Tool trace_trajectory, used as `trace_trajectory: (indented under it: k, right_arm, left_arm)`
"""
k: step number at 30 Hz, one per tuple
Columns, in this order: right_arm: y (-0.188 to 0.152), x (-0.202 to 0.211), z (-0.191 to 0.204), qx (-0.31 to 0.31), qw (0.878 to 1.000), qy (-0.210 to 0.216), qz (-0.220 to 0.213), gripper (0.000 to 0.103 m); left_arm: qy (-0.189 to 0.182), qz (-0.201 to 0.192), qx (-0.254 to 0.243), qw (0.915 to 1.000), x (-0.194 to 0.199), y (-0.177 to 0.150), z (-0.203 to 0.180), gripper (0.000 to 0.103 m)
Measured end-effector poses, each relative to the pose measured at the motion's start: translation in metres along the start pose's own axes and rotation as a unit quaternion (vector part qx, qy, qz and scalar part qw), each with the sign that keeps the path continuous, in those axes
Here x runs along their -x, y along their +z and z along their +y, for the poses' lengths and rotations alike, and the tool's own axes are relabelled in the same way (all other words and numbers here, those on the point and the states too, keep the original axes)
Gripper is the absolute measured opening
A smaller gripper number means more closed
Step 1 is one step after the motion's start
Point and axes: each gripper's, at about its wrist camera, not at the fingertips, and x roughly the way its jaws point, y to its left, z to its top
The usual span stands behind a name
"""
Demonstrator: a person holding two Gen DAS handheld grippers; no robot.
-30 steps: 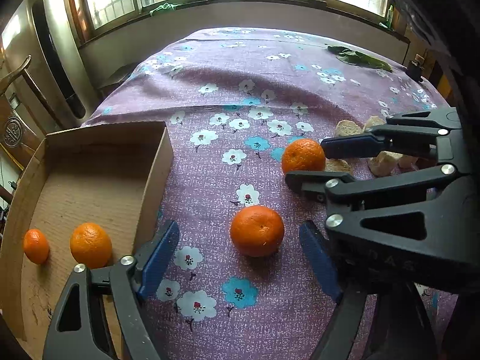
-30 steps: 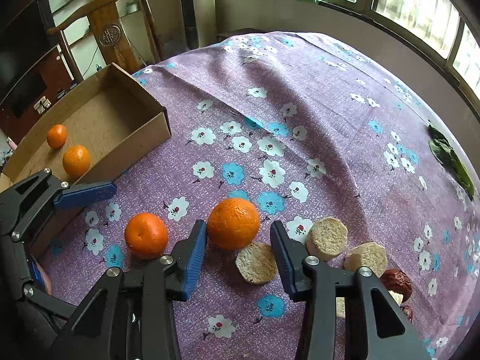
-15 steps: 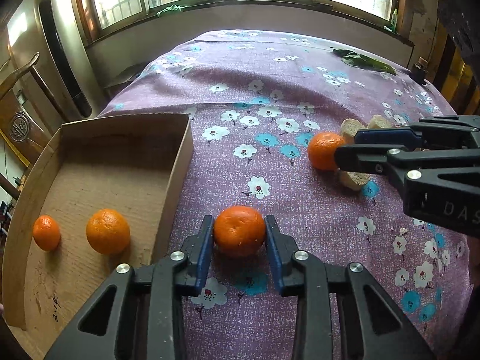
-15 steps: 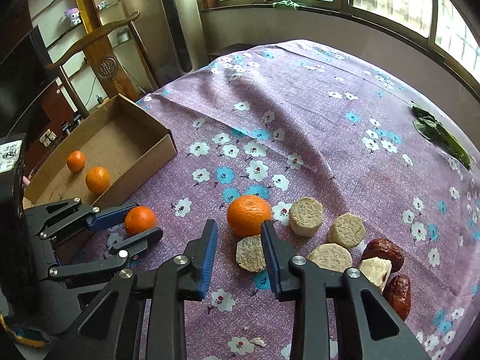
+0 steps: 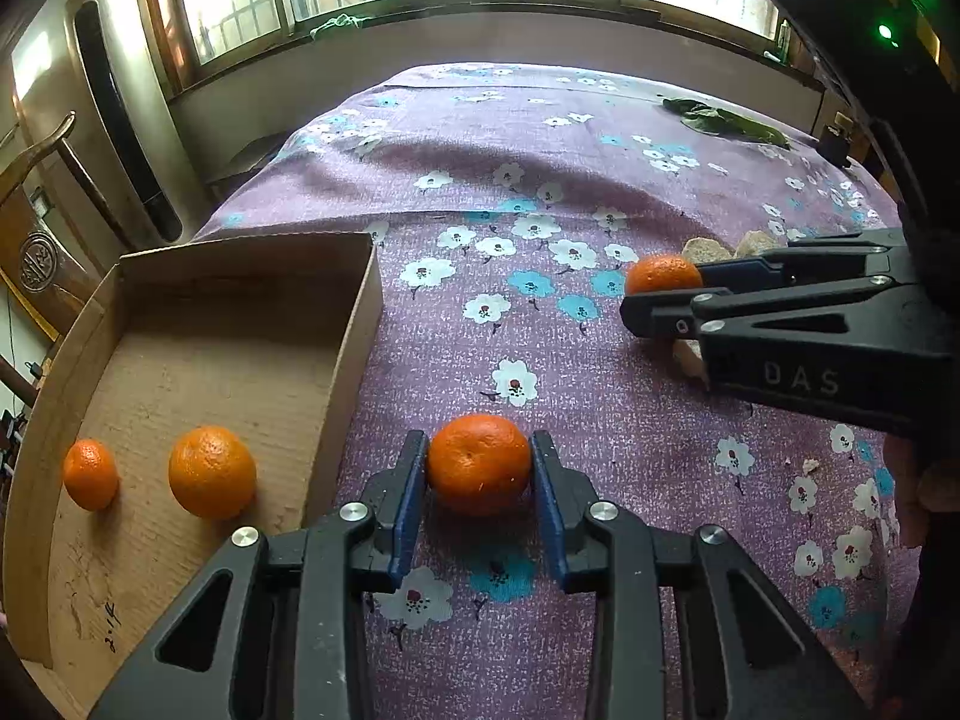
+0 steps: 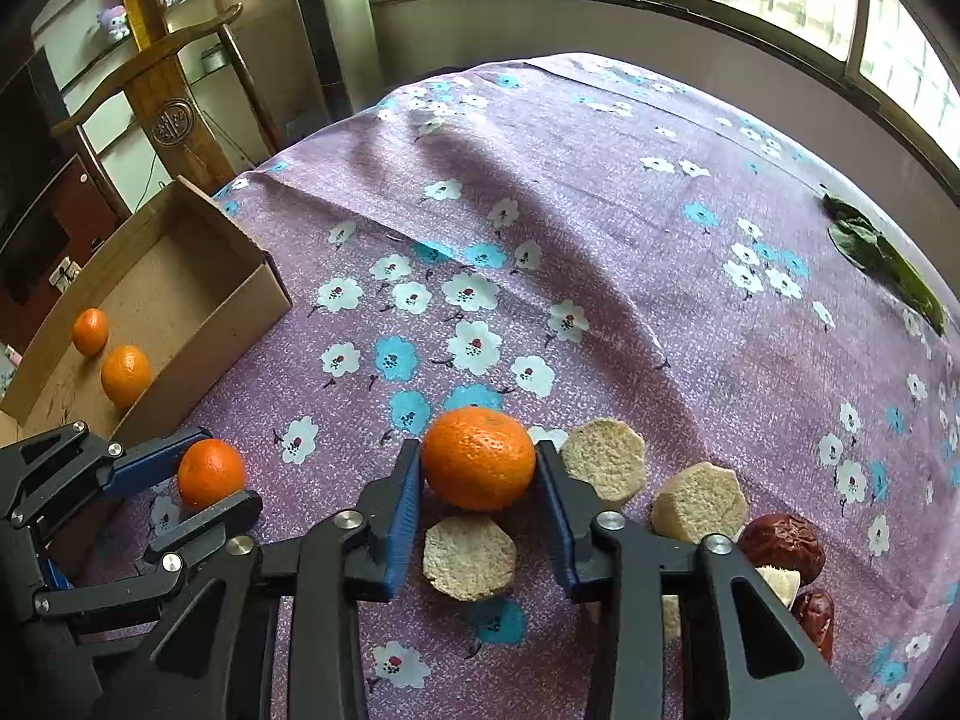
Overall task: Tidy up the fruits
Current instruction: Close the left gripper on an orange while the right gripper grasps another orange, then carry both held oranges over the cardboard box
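An orange [image 5: 479, 463] sits on the purple flowered tablecloth [image 5: 540, 180] between the blue pads of my left gripper [image 5: 477, 450], which is shut on it. The right wrist view shows the same pair at its lower left: left gripper [image 6: 225, 471], orange [image 6: 210, 474]. A second orange [image 6: 478, 459] lies between the pads of my right gripper [image 6: 477, 456]; they touch its sides while the jaws are opening slightly. That right gripper [image 5: 660, 294] and its orange [image 5: 660, 273] also show at the right of the left wrist view.
An open cardboard box [image 5: 360, 330] at the left holds two oranges [image 5: 212, 471] [image 5: 90, 474]. Beige cut pieces [image 6: 603, 459] [image 6: 469, 558] and red dates [image 6: 780, 543] crowd the right gripper. A green leaf [image 6: 882, 264] lies far right, and a wooden chair [image 6: 174, 114] stands beyond the box.
My left gripper went from wide open to shut on the near orange. The right gripper pulled back, then moved forward, and the second orange now sits between its pads.
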Motion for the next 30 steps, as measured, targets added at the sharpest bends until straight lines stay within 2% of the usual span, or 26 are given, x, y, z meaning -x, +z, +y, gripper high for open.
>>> trace_trajectory:
  k: [5, 14, 23, 30]
  right_arm:
    - [-0.011, 0.024, 0.0, -0.008, 1.0, 0.007, -0.021, 0.039]
    - [-0.047, 0.074, 0.005, -0.028, 0.998, 0.013, -0.058, 0.039]
    - [-0.081, 0.091, 0.019, -0.043, 0.997, 0.021, -0.065, 0.039]
    - [-0.083, 0.097, 0.038, -0.031, 0.997, 0.029, -0.069, 0.039]
  left_arm:
    - [-0.027, -0.005, 0.02, 0.9994, 0.009, -0.001, 0.007, 0.031]
    - [-0.05, -0.019, 0.008, 0.9985, 0.038, -0.013, -0.001, 0.031]
    - [-0.043, -0.037, -0.004, 0.9984, 0.064, -0.023, -0.011, 0.031]
    - [-0.018, -0.053, -0.007, 0.9984, 0.082, -0.026, -0.004, 0.031]
